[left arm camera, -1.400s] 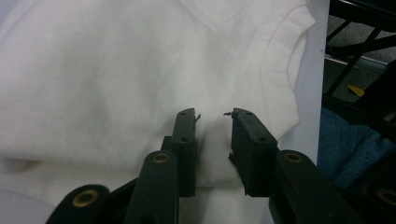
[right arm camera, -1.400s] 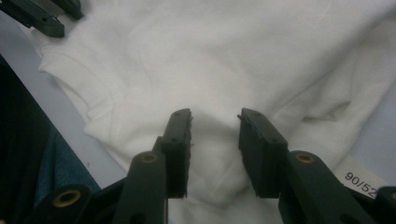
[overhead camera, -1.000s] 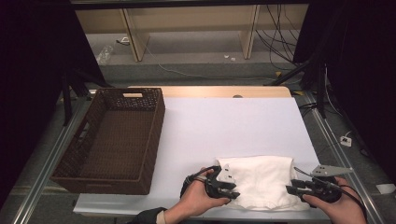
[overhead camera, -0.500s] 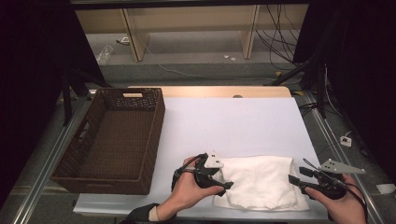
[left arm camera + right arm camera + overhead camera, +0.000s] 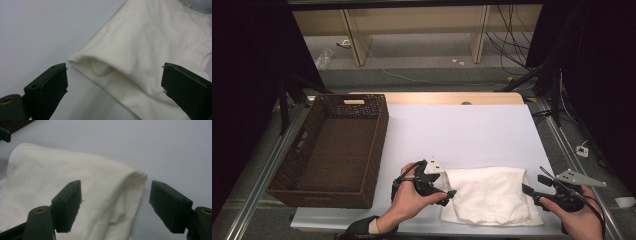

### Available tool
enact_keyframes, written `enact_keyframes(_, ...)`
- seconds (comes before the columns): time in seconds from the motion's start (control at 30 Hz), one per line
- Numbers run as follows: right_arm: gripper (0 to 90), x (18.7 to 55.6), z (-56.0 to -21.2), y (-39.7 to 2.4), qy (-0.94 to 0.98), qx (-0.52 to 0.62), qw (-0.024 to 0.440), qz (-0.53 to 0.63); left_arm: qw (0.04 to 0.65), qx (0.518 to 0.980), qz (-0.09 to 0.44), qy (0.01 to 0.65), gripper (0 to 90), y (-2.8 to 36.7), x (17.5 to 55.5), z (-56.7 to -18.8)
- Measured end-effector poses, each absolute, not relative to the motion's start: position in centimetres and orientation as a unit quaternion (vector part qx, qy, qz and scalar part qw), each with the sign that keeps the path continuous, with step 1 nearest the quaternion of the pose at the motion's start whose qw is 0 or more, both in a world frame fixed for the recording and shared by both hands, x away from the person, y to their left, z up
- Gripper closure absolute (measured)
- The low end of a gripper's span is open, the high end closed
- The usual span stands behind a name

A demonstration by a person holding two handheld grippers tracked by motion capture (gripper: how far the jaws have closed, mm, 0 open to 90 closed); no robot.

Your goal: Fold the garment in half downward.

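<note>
A folded white cloth (image 5: pixel 489 195) lies flat near the front edge of the white table (image 5: pixel 462 130). My left gripper (image 5: pixel 451 192) sits just off the cloth's left edge, pointing right at it. In the left gripper view its jaws have just been opening. They stand wide, with the cloth's folded corner (image 5: pixel 125 62) between them but not pressed by my left gripper (image 5: pixel 115 87). My right gripper (image 5: pixel 526 190) points left at the cloth's right edge. Its jaws have also just been opening. The cloth's fold (image 5: pixel 100 185) lies loose between the open jaws of my right gripper (image 5: pixel 116 205).
A dark brown wicker basket (image 5: pixel 377 150) stands on the left side of the table, with nothing visible inside it. Beyond the table are a floor, shelf legs and cables. Dark curtains hang on both sides.
Both grippers have opened and let go of the cloth, which now lies flat. The left hand has drawn back to the left, off the cloth's edge. The right hand has stayed put.
</note>
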State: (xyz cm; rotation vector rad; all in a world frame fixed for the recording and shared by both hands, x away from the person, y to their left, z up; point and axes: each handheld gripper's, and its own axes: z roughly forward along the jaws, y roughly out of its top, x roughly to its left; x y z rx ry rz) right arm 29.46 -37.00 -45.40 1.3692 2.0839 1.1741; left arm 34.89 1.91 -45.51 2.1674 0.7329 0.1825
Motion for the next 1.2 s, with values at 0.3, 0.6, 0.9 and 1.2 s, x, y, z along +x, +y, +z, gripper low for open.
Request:
enact_keyframes(0.3,25.2,29.51,-45.26,-36.93,0.732,0.493,0.206,0.423,0.413,0.858,0.066,0.299,9.0,2.09,35.05,-45.71)
enact_keyframes(0.6,24.7,29.3,-45.38,-37.01,0.733,0.494,0.204,0.421,0.411,0.857,0.067,0.305,10.8,2.13,35.09,-45.7)
enact_keyframes(0.9,24.5,29.29,-45.41,-37.03,0.734,0.493,0.203,0.422,0.408,0.858,0.069,0.304,11.6,2.01,34.88,-45.72)
enact_keyframes(1.2,24.3,29.37,-45.49,-37.02,0.734,0.494,0.205,0.419,0.41,0.857,0.061,0.305,12.3,2.0,34.86,-45.81)
